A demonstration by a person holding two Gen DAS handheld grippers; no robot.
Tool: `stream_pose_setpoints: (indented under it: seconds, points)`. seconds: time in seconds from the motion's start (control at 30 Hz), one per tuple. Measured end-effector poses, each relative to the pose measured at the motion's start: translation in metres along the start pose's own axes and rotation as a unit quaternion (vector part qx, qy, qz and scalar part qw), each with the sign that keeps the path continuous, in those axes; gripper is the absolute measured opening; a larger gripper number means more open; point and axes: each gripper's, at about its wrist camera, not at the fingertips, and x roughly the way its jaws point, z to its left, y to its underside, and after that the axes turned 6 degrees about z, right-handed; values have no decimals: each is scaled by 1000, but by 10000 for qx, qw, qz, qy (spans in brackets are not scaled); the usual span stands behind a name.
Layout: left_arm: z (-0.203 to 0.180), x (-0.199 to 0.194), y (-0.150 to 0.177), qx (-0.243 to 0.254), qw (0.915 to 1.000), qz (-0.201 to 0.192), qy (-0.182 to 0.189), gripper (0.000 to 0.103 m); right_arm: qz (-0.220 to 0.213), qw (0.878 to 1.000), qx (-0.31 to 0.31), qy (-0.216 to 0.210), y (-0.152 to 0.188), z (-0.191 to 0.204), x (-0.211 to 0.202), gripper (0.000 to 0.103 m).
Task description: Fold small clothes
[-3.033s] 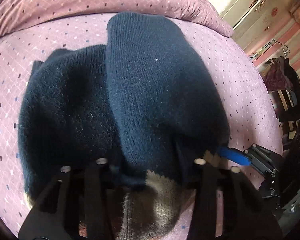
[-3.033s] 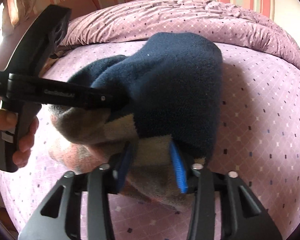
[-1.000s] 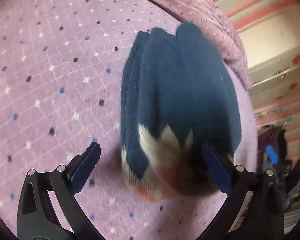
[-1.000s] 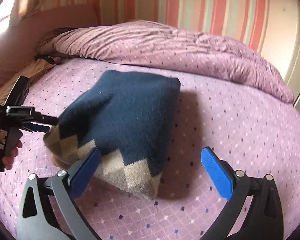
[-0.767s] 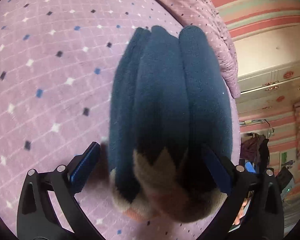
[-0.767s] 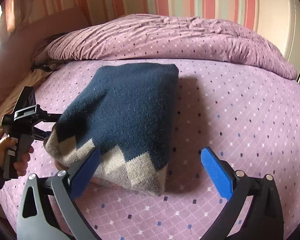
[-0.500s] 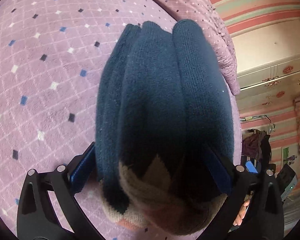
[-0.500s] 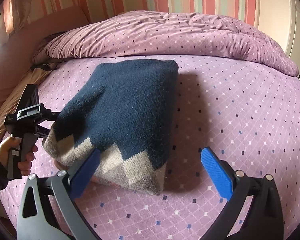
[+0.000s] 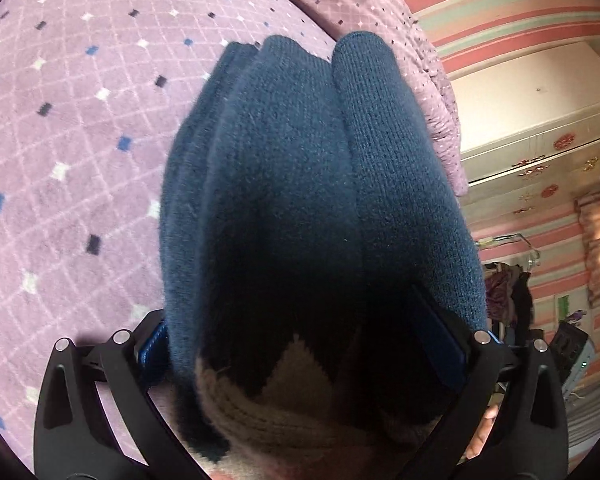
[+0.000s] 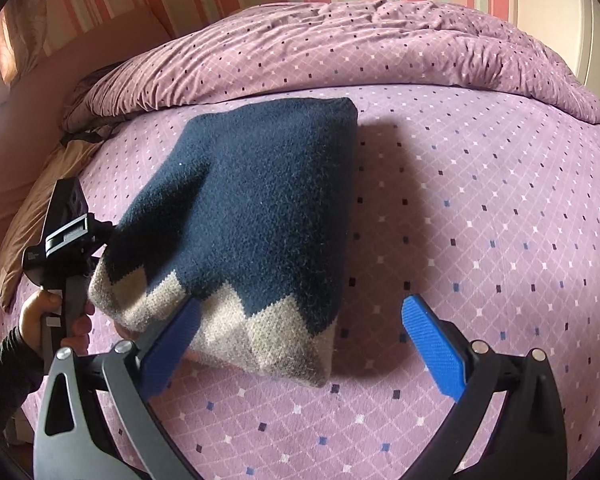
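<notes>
The folded sweater point(image 10: 256, 216) lies on the bed point(image 10: 480, 240), left of the middle in the right wrist view, its zigzag hem nearest that camera and its folded edge toward the rumpled duvet point(image 10: 340, 48), which runs across the bed behind it. The right gripper point(image 10: 300, 340) sits at the near hem, its left finger in front of the hem's edge, its right finger off to the side over bare bed. The left gripper point(image 10: 76, 240) is at the sweater's left end, held in a hand point(image 10: 52, 316). In the left wrist view the sweater point(image 9: 300, 200) fills the space between the two fingers point(image 9: 152, 344), layers stacked side by side. A cabinet point(image 9: 540, 120) stands beyond the bed to the right.
</notes>
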Motion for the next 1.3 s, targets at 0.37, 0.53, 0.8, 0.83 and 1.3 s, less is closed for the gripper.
stream_pose_setpoints:
  seconds: [0.37, 0.53, 0.8, 0.83, 1.3]
  points:
    - [3, 1, 0, 108, 9998, 149, 78, 98, 319, 9806, 1400, -1331, -15, -80, 34, 101]
    - [12, -5, 3, 171, 9996, 185, 92, 98, 677, 9527, 2005, -2179, -7, -94, 71, 101]
    - [17, -9, -1, 346, 9987, 373, 28, 95, 820, 9375, 2110, -2644, -11, -83, 110, 101]
    - [15, -8, -5, 381, 9985, 387, -6, 95, 805, 9412, 2021, -2586, -16, -79, 110, 101]
    - [29, -9, -14, 483, 9977, 474, 64, 96, 1008, 9513, 1675, -2382, -31, -34, 129, 100]
